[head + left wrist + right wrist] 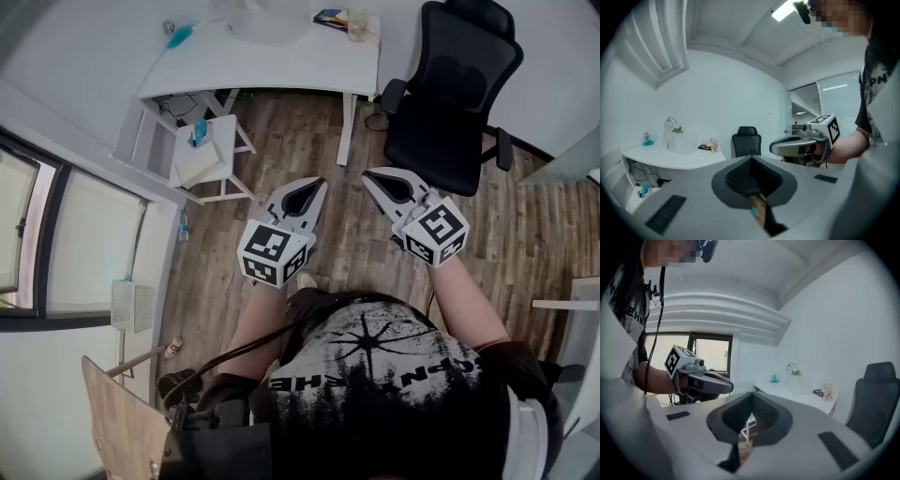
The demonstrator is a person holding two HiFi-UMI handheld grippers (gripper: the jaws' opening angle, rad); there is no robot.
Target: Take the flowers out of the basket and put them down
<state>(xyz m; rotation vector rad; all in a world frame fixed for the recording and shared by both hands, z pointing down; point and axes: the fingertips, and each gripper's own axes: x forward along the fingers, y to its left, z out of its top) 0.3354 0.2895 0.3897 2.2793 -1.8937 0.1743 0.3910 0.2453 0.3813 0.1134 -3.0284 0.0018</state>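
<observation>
Risk 1: both closed. Jaws together on left hand-held gripper [311,192] and right hand-held gripper [377,181], nothing between, held side by side approx. level above wooden floor [309,141]. Must open before reaching stems; otherwise likely to knock blooms or shove basket [270,21] along table [319,61].

Risk 2: pale, light-looking basket. Prob. slides or tips if tugged via flowers alone. Better treated as two-gripper job: one steadying rim, one lifting.

Risk 3: thin stems, by the look. Easy to crush w/ hard pinch, easy to drop w/ loose one.

Risk 4: obstacles en route. Ahead-right of right hand-held gripper, black office chair [452,94]; ahead-left of left hand-held gripper, small white stand [211,155]. Poss. bump while closing in. Also clutter beside basket, incl. small jar [356,23] and teal item [180,36]; easy to sweep off w/ careless approach.

Position: flowers [676,128] sitting in basket on table, ahead of both hand-held grippers, well apart, no contact. Left of where left hand-held gripper points; right of where right hand-held gripper points. Only bit of green and thin wire loop visible above rim; too small to tell bloom type or stem count. Task judged not yet begun: approach, grab, lift-out and put-down all remaining.
</observation>
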